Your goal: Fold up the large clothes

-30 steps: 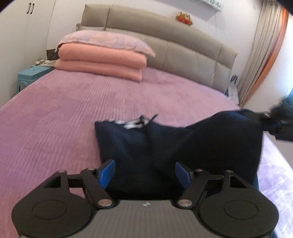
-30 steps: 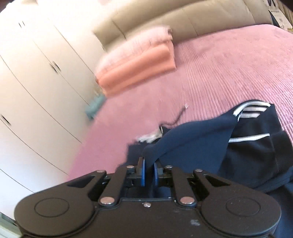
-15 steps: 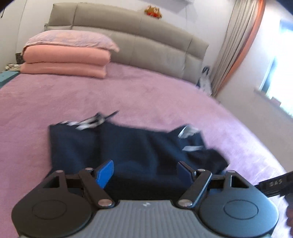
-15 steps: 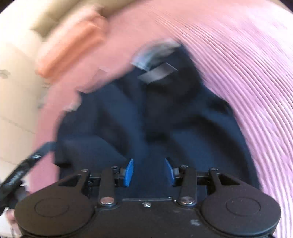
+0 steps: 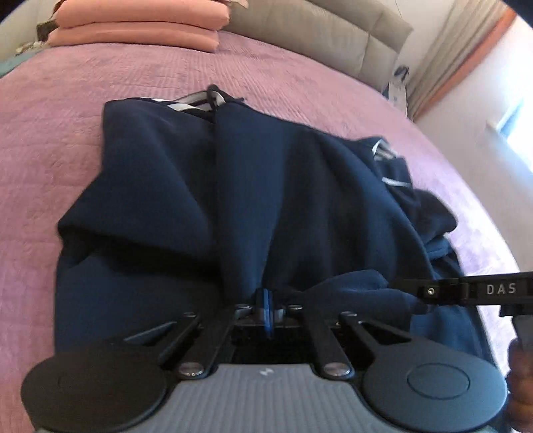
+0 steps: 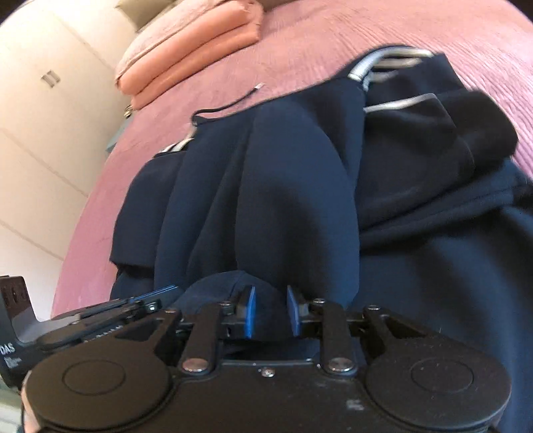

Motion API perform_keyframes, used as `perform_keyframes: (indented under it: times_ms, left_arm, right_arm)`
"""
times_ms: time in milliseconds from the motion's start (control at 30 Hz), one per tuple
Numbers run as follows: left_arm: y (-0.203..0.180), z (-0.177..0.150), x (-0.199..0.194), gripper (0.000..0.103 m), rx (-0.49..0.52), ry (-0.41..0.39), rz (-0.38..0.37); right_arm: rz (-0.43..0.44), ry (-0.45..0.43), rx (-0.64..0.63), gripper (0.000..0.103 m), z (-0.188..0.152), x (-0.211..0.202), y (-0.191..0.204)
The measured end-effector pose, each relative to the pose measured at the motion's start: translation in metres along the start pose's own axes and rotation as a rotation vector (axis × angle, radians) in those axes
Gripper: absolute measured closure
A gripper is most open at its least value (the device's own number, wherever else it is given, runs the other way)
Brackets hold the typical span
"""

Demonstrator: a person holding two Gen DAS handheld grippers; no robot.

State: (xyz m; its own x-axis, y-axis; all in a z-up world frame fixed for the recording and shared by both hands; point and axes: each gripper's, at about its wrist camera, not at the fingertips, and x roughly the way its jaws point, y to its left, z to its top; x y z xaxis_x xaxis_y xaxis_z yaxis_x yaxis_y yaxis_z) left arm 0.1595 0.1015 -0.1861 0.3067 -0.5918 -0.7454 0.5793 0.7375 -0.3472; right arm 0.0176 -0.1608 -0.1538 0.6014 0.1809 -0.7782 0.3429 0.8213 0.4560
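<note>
I see a bed under a purple ribbed bedspread (image 5: 100, 100). Near its head lie pink folded quilts (image 5: 136, 23), stacked, with a pale pillow (image 6: 173, 36) on top. Behind stands a grey padded headboard (image 5: 316, 30). Curtains (image 5: 449, 50) hang on one side, white wardrobe doors (image 6: 40, 110) stand on the other.

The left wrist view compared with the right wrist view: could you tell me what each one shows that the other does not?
Only the left wrist view shows the grey headboard, the curtain and the left gripper shut on the navy garment.

Only the right wrist view shows the white wardrobe doors and the right gripper, its jaws closing with a fold of cloth between them.

Both show the garment, the purple bedspread and the pink folded bedding.
</note>
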Motion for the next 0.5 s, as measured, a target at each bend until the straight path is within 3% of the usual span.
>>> perform_keyframes:
  times_ms: [67,100,200,300,367,400,433,467,500]
  left_arm:
    - [-0.002,0.004,-0.013,0.098,0.009,-0.039,-0.01]
    - [-0.004,0.007,-0.017,0.097,0.016,-0.055,-0.011]
    - [-0.005,0.019,-0.029,0.078,0.007,-0.112,-0.02]
    - [-0.006,0.027,-0.029,0.062,-0.005,-0.127,0.002]
    - [-0.009,0.026,-0.03,0.05,0.014,-0.124,-0.03]
    - [-0.011,0.027,-0.03,0.039,0.027,-0.116,-0.054]
    - [-0.014,0.026,-0.027,0.026,0.043,-0.102,-0.088]
    - [-0.019,0.02,-0.027,0.024,0.053,-0.094,-0.103]
    - [-0.022,0.02,-0.023,0.03,0.065,-0.091,-0.1]
  right_arm:
    - [0.014,-0.031,-0.013,0.072,0.009,-0.016,-0.001]
    - [0.009,-0.058,-0.008,0.057,0.013,-0.028,-0.003]
    - [-0.064,-0.121,0.027,0.032,0.03,-0.046,-0.019]
    - [-0.101,-0.076,0.101,0.031,0.035,-0.04,-0.04]
    - [-0.082,-0.025,0.166,0.031,0.03,-0.029,-0.051]
    - [-0.066,-0.002,0.193,0.031,0.026,-0.023,-0.054]
    - [-0.032,0.012,0.218,0.04,0.021,-0.017,-0.056]
    - [-0.003,0.02,0.226,0.054,0.016,-0.012,-0.058]
    - [0.015,0.031,0.231,0.082,0.014,-0.008,-0.056]
